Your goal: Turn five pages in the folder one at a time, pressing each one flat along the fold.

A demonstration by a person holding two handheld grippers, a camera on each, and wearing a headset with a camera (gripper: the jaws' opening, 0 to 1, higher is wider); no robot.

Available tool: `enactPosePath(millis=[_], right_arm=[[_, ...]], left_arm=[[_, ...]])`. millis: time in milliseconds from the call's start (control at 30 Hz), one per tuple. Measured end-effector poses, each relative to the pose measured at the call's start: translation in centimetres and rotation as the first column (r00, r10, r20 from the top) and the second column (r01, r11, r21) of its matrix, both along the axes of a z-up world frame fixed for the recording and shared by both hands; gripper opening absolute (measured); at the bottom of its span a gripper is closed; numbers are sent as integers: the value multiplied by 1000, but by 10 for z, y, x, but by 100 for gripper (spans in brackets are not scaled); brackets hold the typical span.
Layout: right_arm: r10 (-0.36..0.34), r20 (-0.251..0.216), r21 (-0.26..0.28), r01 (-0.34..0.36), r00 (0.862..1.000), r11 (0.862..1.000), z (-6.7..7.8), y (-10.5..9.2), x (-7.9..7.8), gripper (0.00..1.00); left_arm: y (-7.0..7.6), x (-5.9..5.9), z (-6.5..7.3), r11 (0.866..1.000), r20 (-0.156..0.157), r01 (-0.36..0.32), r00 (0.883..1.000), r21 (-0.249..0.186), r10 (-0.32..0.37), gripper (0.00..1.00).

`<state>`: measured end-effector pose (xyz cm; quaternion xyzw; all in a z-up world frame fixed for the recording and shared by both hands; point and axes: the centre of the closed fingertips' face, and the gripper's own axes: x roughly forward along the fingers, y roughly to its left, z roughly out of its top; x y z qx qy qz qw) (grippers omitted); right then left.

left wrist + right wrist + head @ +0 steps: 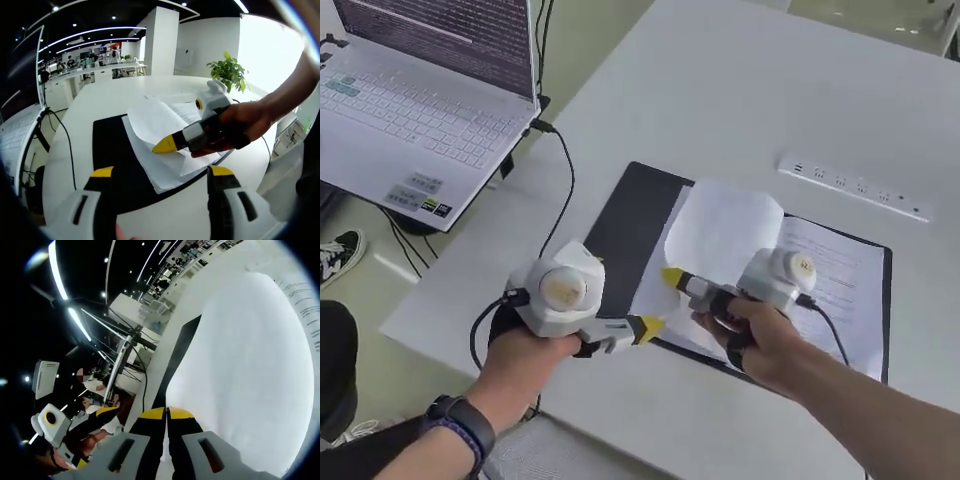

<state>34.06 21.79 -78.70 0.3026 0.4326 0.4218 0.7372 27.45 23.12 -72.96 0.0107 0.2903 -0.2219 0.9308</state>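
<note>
Folder [620, 230] lies open on the white table [740, 90], black inner cover on the left, printed pages [840, 275] on the right.
Right gripper [673, 277]: jaws closed tip to tip at the lower-left edge of one lifted page [725, 235]. The edge looks pinched between the tips, and the right gripper view shows a white sliver between the jaws, though the view is too tight to be sure.
The page is curled up off the stack and arched toward the fold, not flat.
Left gripper [161, 172]: jaws wide apart, holding nothing. It sits near the folder's front-left corner, tips pointing at the right gripper, close but apart. In the left gripper view the black cover sits between its jaws.
Laptop [420, 90] is at the far left, with its cable [565, 170] trailing over the table edge. Power strip [855, 185] lies beyond the folder.
</note>
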Motion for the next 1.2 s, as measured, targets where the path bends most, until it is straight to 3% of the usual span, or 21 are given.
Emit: enactPosePath(millis=[567,867,1000,1100,1200], right_arm=[[-44,-91,-56,39,995,998,-36,2,-10,0],[-37,-66,-34,35,997,999,-27,6,-14,5],[-34,-65,-8,34,997,999,-22,8,-15,13],[-35,-90,34,38,995,999,-13,10,-19,21],[-15,-58,45,18,998,999,-9,9,-20,28]], left_arm=[[1,-2,-7,1000,-17,0,1000,-1,0,73],[1,-8,-15,1000,-42,11,999,7,-11,73],[-3,-9,-18,1000,-51,22,998,5,-22,73],[-7,-9,-21,999,-61,34,998,4,-34,72],[-10,-10,-23,999,-69,44,997,-2,-44,70]])
